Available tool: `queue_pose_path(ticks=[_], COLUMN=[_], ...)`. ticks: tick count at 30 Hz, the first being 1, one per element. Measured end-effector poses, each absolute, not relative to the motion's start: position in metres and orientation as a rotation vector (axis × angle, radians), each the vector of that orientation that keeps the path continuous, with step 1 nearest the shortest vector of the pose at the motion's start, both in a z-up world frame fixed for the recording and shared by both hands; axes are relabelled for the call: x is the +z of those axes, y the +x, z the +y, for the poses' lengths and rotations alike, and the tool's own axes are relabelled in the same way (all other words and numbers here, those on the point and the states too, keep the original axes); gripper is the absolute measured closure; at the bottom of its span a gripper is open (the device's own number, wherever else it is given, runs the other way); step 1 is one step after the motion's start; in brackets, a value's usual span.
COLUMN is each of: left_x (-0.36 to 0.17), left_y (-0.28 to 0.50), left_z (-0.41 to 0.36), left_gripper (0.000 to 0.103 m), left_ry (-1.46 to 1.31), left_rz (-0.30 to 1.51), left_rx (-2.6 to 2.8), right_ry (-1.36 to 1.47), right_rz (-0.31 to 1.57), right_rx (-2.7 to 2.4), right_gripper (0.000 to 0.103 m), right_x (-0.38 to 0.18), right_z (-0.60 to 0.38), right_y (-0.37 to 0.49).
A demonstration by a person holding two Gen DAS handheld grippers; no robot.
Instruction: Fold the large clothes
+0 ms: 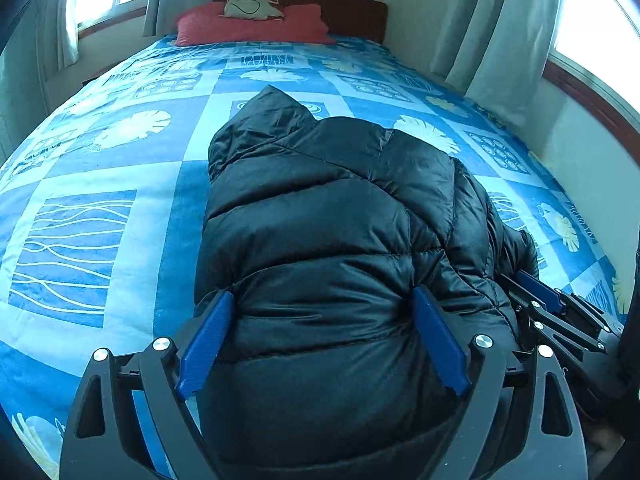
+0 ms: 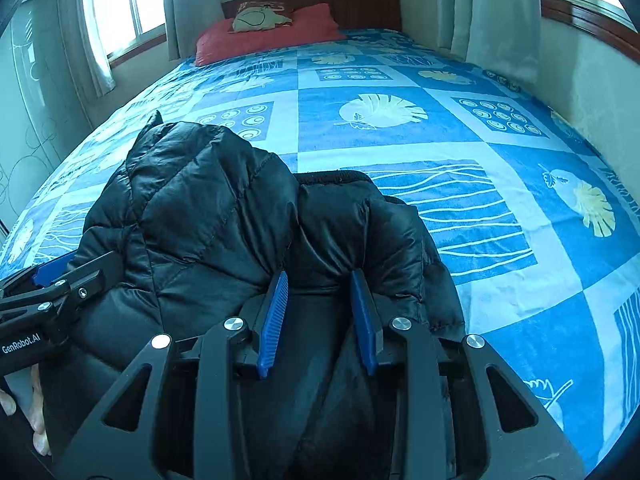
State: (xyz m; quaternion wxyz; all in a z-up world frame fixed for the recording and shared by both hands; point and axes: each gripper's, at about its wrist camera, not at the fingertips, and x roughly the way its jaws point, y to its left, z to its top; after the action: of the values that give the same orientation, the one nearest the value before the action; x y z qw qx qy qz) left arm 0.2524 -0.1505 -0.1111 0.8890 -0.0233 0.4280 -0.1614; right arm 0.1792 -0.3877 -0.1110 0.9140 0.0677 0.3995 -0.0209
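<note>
At the near edge of the bed (image 1: 100, 168) we have both tools on the black puffer jacket (image 1: 320, 220), which lies on the blue patterned cover near the foot, well short of the pillows. Our left gripper (image 1: 324, 336) has its blue pads spread wide, one on each side of a thick roll of the hem, so the jaws straddle the padding; whether they actually pinch it we cannot tell, though the wide stance suits so bulky a bundle. Our right gripper (image 2: 320, 312) stands just beside it, its pads drawn closer together with a ridge of black fabric bunched between them, which we read as a grip on the jacket's lower right part. Holding two points along the near edge lets us carry that edge as one line, which a slippery, springy coat needs if a fold is to stay square. Farther on, the body of the jacket is heaped and puffed, and the hood (image 1: 276, 120) points toward the head of the bed. Beyond it the cover lies bare up to the red pillow (image 1: 256, 24) and the small cushion (image 1: 254, 4) against the wooden headboard (image 1: 352, 12), leaving room, we judge, to turn the hem forward.
</note>
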Motion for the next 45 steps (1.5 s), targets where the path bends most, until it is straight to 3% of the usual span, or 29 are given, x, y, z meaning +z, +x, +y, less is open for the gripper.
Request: queue_pose_path(ticks=[10, 20, 22, 24, 26, 34, 45], left_x=[-0.132, -0.112, -0.104, -0.097, -0.094, -0.111, -0.155], left_y=[0.262, 0.253, 0.248, 0.239, 0.231, 0.199, 0.207], left_z=[-0.153, -0.144, -0.134, -0.118, -0.103, -0.062, -0.050], left_gripper=[0.011, 0.011, 0.011, 0.011, 0.011, 0.011, 0.010], left_ry=[-0.063, -0.088, -0.115, -0.181, -0.246, -0.463, -0.780], left_rz=[0.894, 0.885, 0.896, 0.910, 0.919, 0.988, 1.091], left_rx=[-0.311, -0.336, -0.342, -0.347, -0.342, -0.350, -0.449], right_ry=[0.111, 0.100, 0.097, 0.119, 0.132, 0.355, 0.473], right_rz=[0.793, 0.763, 0.758, 0.735, 0.708, 0.796, 0.819], right_rx=[-0.095, -0.089, -0.090, -0.085, -0.099, -0.058, -0.035], right_gripper=[0.072, 0.071, 0.067, 0.050, 0.042, 0.034, 0.012], right_x=[-0.123, -0.104, -0.096, -0.084, -0.074, -0.088, -0.113], right_z=[-0.382, -0.380, -0.379, -0.378, -0.380, -0.416, -0.435], right_y=[0.188, 0.174, 0.167, 0.153, 0.137, 0.106, 0.115])
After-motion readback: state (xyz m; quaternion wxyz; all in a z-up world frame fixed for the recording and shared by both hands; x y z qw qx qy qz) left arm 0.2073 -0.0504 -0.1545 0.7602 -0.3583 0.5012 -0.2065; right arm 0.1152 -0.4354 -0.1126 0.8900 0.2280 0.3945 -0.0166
